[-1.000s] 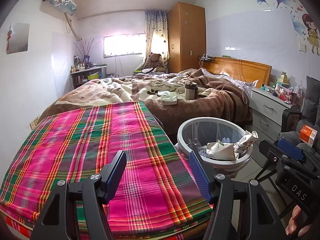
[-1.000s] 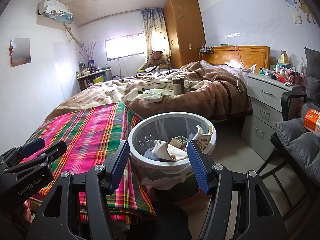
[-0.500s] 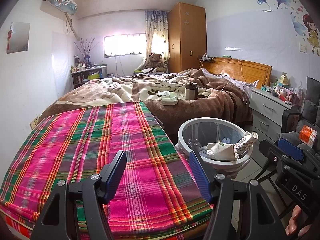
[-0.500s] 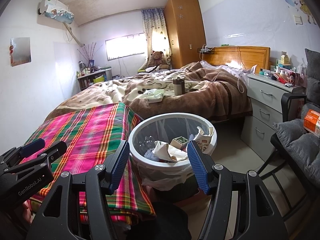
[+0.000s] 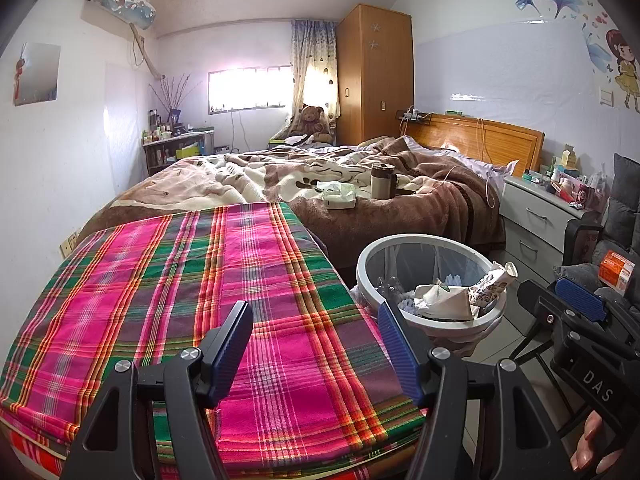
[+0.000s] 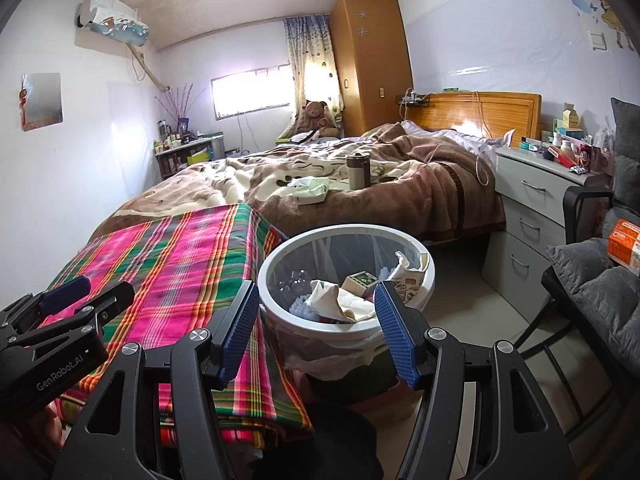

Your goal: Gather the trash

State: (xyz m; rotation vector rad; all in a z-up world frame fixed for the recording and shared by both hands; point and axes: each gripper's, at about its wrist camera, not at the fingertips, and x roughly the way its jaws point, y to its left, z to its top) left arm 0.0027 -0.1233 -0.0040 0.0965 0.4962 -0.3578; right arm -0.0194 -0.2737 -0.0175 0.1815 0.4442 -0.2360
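Note:
A white-rimmed trash bin (image 6: 280,258) with a clear liner stands on the floor beside the plaid-covered table (image 5: 168,280). It holds crumpled paper (image 6: 336,296), a small box (image 6: 360,280) and a printed wrapper (image 6: 408,270). The bin also shows in the left wrist view (image 5: 372,252). My right gripper (image 6: 316,322) is open and empty, just in front of and above the bin. My left gripper (image 5: 316,340) is open and empty over the plaid cloth, left of the bin.
A bed (image 5: 360,208) with a brown blanket lies behind, with a tissue pack (image 5: 338,196) and a tumbler (image 5: 380,180) on it. A grey nightstand (image 6: 532,208) and a chair with a grey cushion (image 6: 600,292) stand to the right.

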